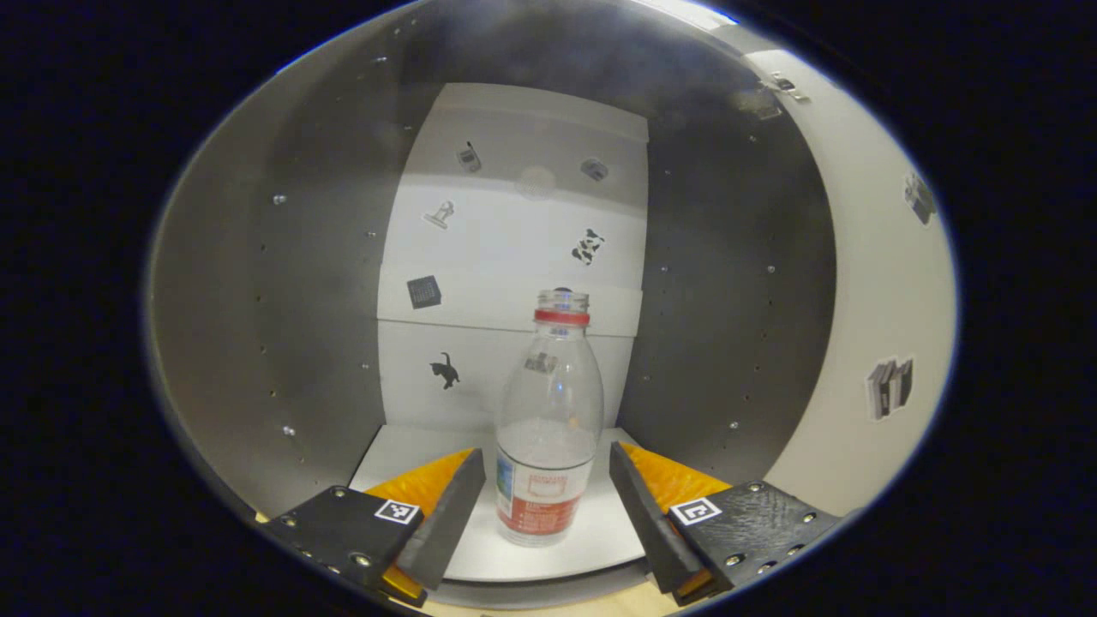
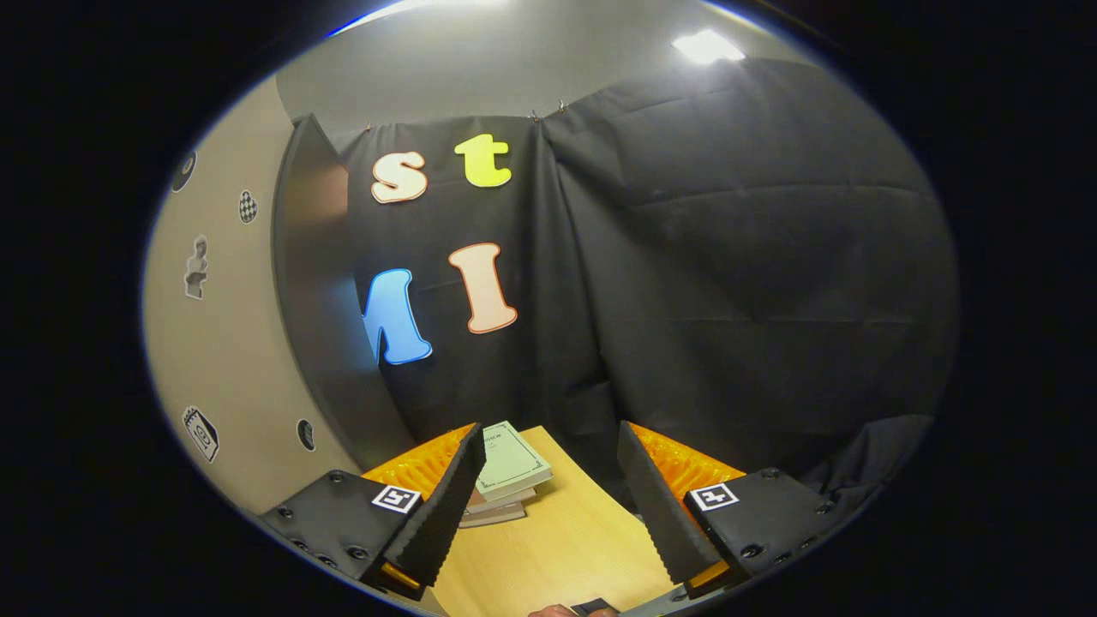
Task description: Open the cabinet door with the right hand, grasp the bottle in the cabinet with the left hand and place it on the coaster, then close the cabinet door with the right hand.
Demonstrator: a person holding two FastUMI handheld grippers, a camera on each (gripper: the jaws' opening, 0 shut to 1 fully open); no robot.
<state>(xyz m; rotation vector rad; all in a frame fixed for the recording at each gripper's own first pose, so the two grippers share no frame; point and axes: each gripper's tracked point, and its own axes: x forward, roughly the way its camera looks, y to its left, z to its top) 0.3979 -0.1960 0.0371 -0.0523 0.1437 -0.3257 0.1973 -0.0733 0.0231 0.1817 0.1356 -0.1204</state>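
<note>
In the left gripper view a clear plastic bottle (image 1: pixel 548 420) with a red neck ring and a red and white label stands upright on the white cabinet floor (image 1: pixel 523 548). My left gripper (image 1: pixel 547 471) is open, its two black fingers (image 1: pixel 450 506) on either side of the bottle's lower half with a gap on each side. The cabinet's door (image 1: pixel 883 326) stands swung open at the right. In the right gripper view my right gripper (image 2: pixel 548 467) is open and holds nothing, hovering above a wooden table (image 2: pixel 557 540). The cabinet door (image 2: pixel 227 343) is at that view's left.
The cabinet's grey side walls (image 1: pixel 283 326) close in on both sides of the bottle, and a white back panel (image 1: pixel 514 257) carries small stickers. A stack of books (image 2: pixel 506 476) lies on the wooden table near the black cloth wall.
</note>
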